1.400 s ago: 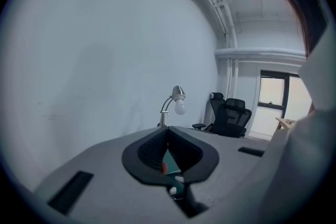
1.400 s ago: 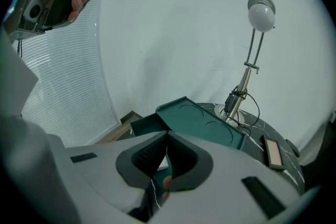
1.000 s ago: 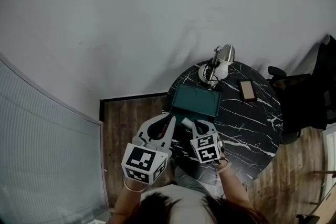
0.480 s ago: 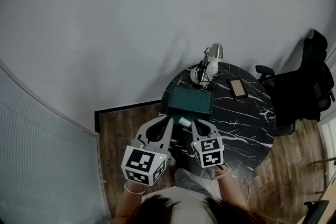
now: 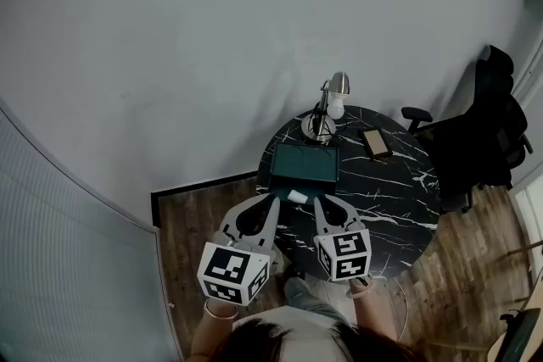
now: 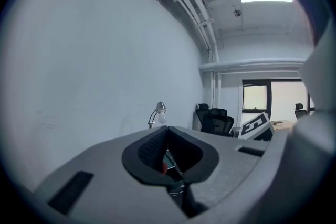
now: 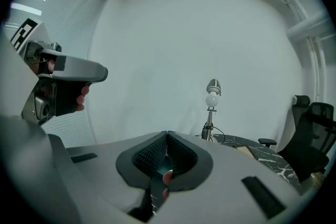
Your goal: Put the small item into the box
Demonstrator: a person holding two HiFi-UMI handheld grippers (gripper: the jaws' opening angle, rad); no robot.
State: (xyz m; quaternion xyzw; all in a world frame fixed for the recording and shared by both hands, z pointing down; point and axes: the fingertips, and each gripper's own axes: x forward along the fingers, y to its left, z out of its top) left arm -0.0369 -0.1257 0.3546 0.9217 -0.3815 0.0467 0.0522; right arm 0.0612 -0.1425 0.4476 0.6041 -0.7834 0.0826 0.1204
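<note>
1. Jaws are pressing shut on nothing, on both the left gripper (image 5: 274,202) and the right gripper (image 5: 320,202).
2. Small white item (image 5: 297,196) is lying by the near edge of the round black marble table (image 5: 399,191), just before the open dark-green box (image 5: 304,164), seemingly awaiting pickup.
3. Both grippers are pointing almost level, flanking the item from above that edge.

The head view looks steeply down from high over the table (image 5: 399,208) and box (image 5: 304,164). Both gripper views sit low and near, facing the far lamp (image 6: 160,112) and chair (image 6: 215,120).
</note>
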